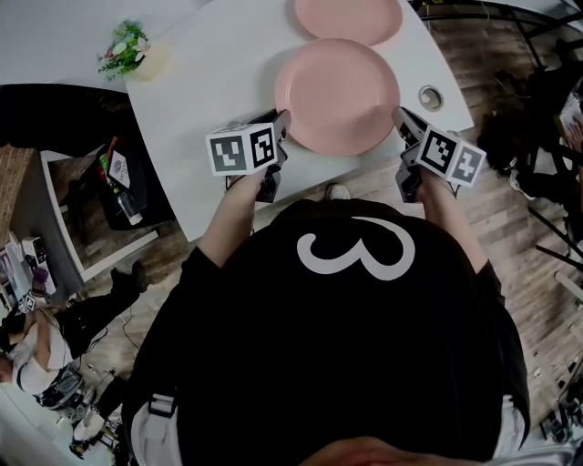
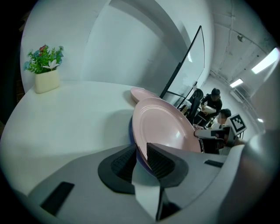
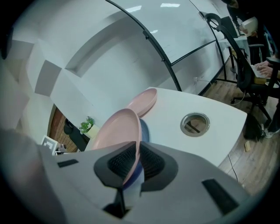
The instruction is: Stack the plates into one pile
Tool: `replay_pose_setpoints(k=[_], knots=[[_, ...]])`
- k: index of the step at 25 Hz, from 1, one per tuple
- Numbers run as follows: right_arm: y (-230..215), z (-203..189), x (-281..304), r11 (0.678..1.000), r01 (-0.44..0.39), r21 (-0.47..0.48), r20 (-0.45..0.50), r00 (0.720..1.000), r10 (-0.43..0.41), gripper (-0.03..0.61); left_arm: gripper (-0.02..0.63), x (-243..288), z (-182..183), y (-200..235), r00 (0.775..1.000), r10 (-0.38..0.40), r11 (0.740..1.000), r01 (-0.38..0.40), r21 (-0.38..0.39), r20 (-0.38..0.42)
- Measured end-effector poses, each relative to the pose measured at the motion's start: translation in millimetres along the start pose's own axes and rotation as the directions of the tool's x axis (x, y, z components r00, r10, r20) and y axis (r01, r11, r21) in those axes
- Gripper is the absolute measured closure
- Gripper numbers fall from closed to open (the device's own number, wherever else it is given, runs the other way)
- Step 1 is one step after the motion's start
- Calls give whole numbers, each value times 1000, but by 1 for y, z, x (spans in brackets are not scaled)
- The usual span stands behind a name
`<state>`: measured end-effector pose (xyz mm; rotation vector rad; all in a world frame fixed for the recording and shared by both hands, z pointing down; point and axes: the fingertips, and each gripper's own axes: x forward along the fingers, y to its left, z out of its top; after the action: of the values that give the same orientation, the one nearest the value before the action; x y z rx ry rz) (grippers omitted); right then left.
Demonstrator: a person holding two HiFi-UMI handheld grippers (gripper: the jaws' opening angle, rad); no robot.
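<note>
White table (image 1: 209, 82) across the top of the head view, over a wood floor (image 1: 537, 237). Below it a black shirt (image 1: 346, 346) with a white mark, filling the lower half, with bare forearms stretched toward the table.

Near the table's front edge, a pink near plate (image 1: 337, 96), round and face up. Gripped from both sides at once. Left tongs (image 1: 281, 127) narrowed onto its left rim, right tongs (image 1: 401, 118) narrowed onto its right rim, with ribbed pads pressed on the rim from either face in each gripper view. Under the pink rim, between the same pads, a blue rim (image 2: 131, 133) of a second dish, hidden in the head view. Resting on the table or hanging just over it: cannot tell.

Just behind, a pink far plate (image 1: 348, 18), flat on the table toward its back edge, cut off by the top of the head view. Touching the near plate or just clear of it: cannot tell.

At the table's left corner, well apart from both plates, a small pale pot (image 1: 132, 50) of green leaves and flowers.

Right of the near plate, just beside the right tongs, a round metal-ringed hole (image 1: 431, 96) in the tabletop.
</note>
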<state>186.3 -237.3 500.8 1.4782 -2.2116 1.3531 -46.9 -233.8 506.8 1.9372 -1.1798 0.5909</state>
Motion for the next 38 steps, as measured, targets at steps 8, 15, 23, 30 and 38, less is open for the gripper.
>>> replay_pose_setpoints(k=[8, 15, 23, 30, 38], knots=[[-9, -6, 4, 1000, 11, -4, -27, 1000, -12, 534, 537, 8, -2, 0, 1000, 1, 1000, -1, 2, -11], [-11, -11, 7, 1000, -4, -1, -49, 999, 4, 532, 537, 9, -1, -1, 1000, 19, 999, -19, 26, 7], [-8, -12, 8, 999, -32, -16, -63, 998, 31, 532, 492, 10, 0, -2, 999, 18, 999, -19, 48, 31], [-5, -13, 8, 998, -56, -40, -70, 996, 53, 509, 457, 11, 2, -4, 999, 27, 998, -30, 62, 44], [-9, -2, -2, 998, -56, -41, -27, 998, 55, 431, 426, 2, 14, -7, 994, 31, 996, -40, 81, 104]])
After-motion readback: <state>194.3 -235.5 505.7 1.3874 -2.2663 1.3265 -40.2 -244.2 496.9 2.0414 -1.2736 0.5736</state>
